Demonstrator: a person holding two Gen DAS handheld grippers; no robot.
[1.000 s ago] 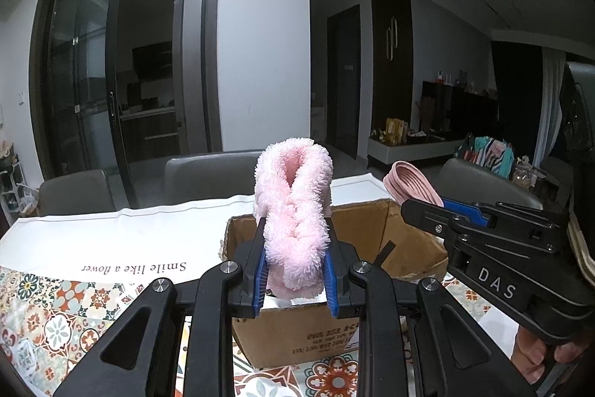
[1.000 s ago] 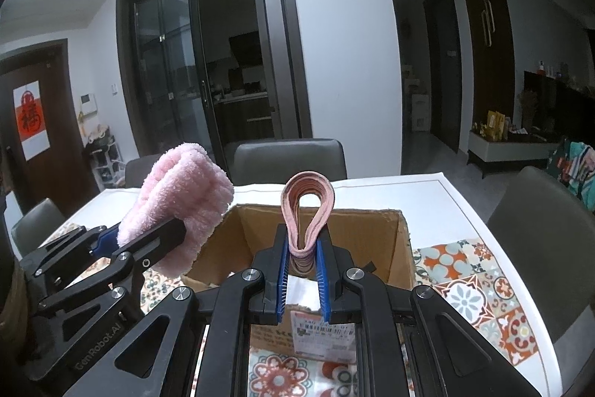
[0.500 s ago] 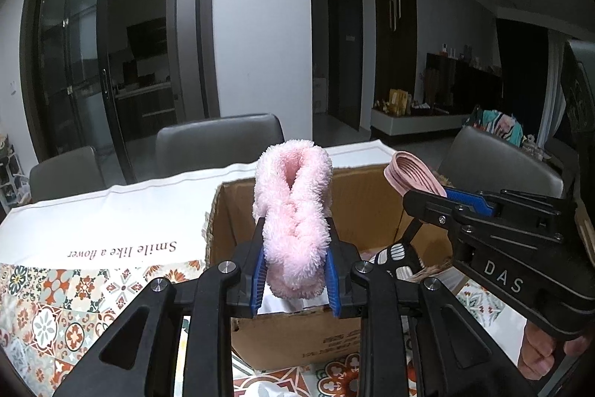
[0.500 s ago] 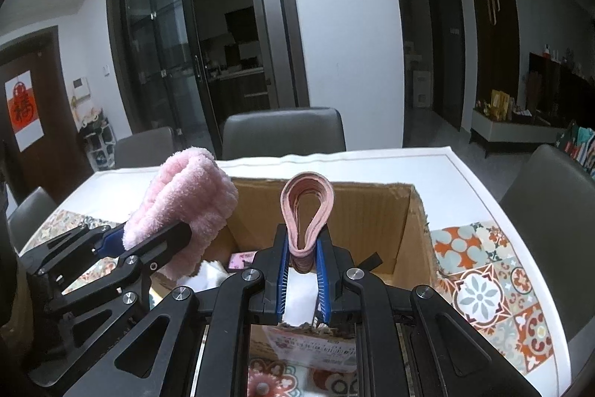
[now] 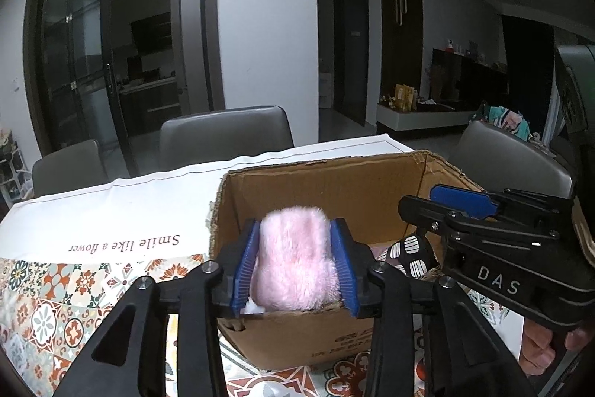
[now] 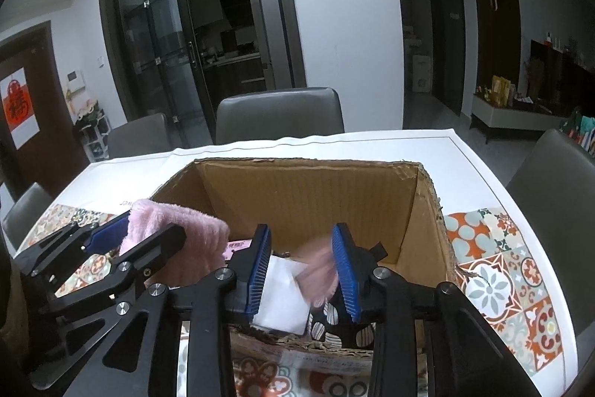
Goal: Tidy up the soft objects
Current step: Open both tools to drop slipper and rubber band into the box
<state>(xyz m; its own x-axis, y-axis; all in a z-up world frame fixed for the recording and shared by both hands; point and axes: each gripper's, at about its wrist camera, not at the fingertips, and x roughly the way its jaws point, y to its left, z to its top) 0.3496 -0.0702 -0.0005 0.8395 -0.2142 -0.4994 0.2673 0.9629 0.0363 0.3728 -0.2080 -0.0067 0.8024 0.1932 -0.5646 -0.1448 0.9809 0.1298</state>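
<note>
An open cardboard box [image 5: 319, 181] [image 6: 305, 196] stands on the table. My left gripper [image 5: 293, 263] sits over the box's near left part, its blue pads spread wide on either side of a fluffy pink cloth [image 5: 293, 263] that still fills the gap; the cloth also shows in the right wrist view [image 6: 178, 237]. My right gripper [image 6: 301, 266] is open over the box's middle. A pink ribbed cloth [image 6: 319, 270] is blurred, dropping between its pads into the box. A white paper [image 6: 282, 293] and a black-and-white patterned item [image 6: 327, 322] lie inside.
The table carries a patterned tile cloth [image 6: 498, 270] and a white cloth with the print "Smile like a flower" [image 5: 126, 240]. Grey chairs [image 6: 279, 114] stand along the far side and one [image 5: 513, 159] at the right. Glass doors lie beyond.
Both grippers have dropped toward the box and tilted down. The right gripper has opened and let go of the pink ribbed cloth, which falls. The left gripper's jaws have widened around the fluffy cloth.
</note>
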